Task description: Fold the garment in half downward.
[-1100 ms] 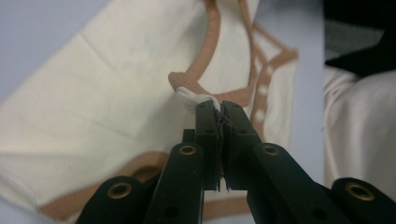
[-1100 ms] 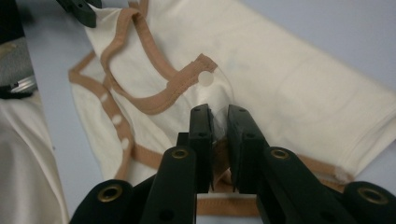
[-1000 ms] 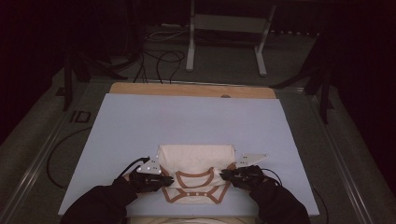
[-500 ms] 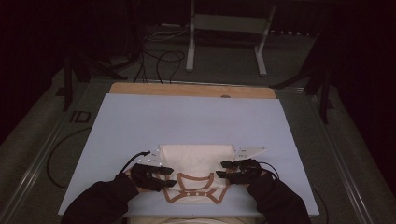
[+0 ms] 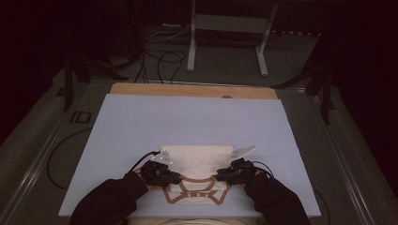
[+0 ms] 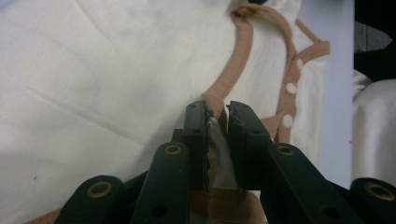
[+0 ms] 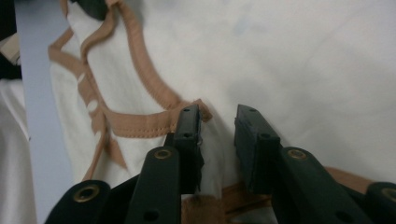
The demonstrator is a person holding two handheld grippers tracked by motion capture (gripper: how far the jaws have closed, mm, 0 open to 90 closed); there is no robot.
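A cream garment with tan trim lies flat near the table's front edge, its neckline toward the person. My left gripper sits at the left of the neckline. In the left gripper view its jaws have just been closing and now pinch the tan trim and the cream cloth under it. My right gripper is at the right of the neckline. Its jaws have also been closing but still stand apart, with a fold of cream cloth between them and the trim against one jaw.
A pale blue cover lies over the table, with a wooden strip at the far edge. A white metal stand and cables are on the floor beyond. Dark sleeves come in from the bottom.
Both hands have slid inward toward each other along the garment's neckline. The garment itself lies much as before.
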